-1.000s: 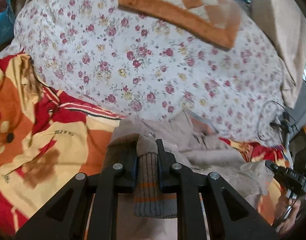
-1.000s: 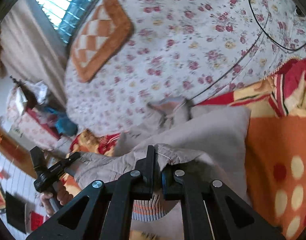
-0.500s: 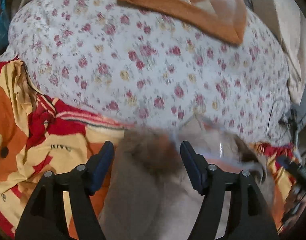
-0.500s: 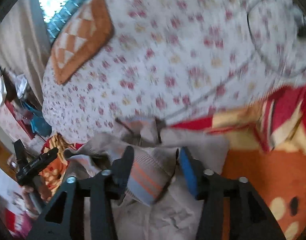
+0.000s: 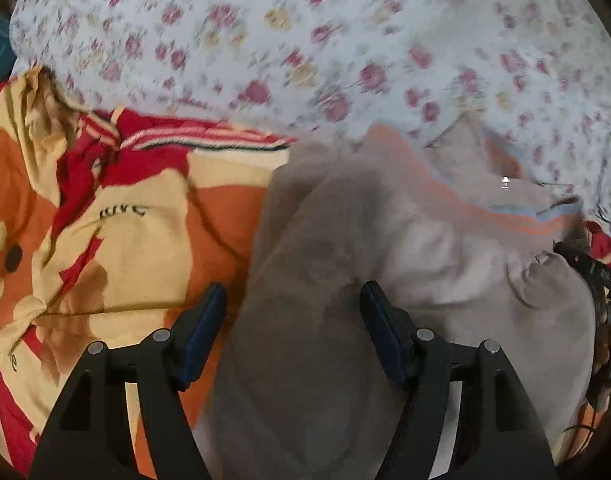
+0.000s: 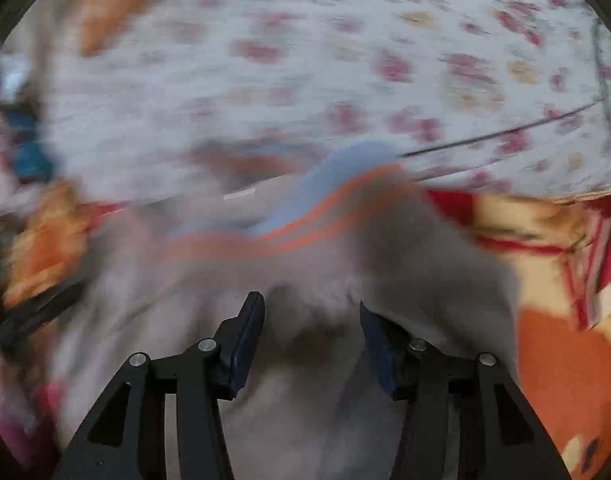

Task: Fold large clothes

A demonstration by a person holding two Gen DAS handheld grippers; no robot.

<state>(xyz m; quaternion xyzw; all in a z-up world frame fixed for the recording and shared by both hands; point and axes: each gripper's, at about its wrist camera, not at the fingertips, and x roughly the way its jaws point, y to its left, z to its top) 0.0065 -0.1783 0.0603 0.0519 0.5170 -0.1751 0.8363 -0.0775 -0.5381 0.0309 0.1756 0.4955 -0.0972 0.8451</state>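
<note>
Both views are dim, with soft daylight and weak shadows. The right wrist view is strongly blurred; the left wrist view is blurred mostly far. The fisheye bends and darkens the edges.

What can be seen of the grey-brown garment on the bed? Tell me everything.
The grey-brown garment looks like a soft, thick jacket or sweater with a ribbed band striped blue-grey and orange, plus a small metal snap. It lies loosely folded and rumpled on the orange and red blanket, its far edge reaching the floral sheet. Both grippers' jaws stand open over it.
</note>
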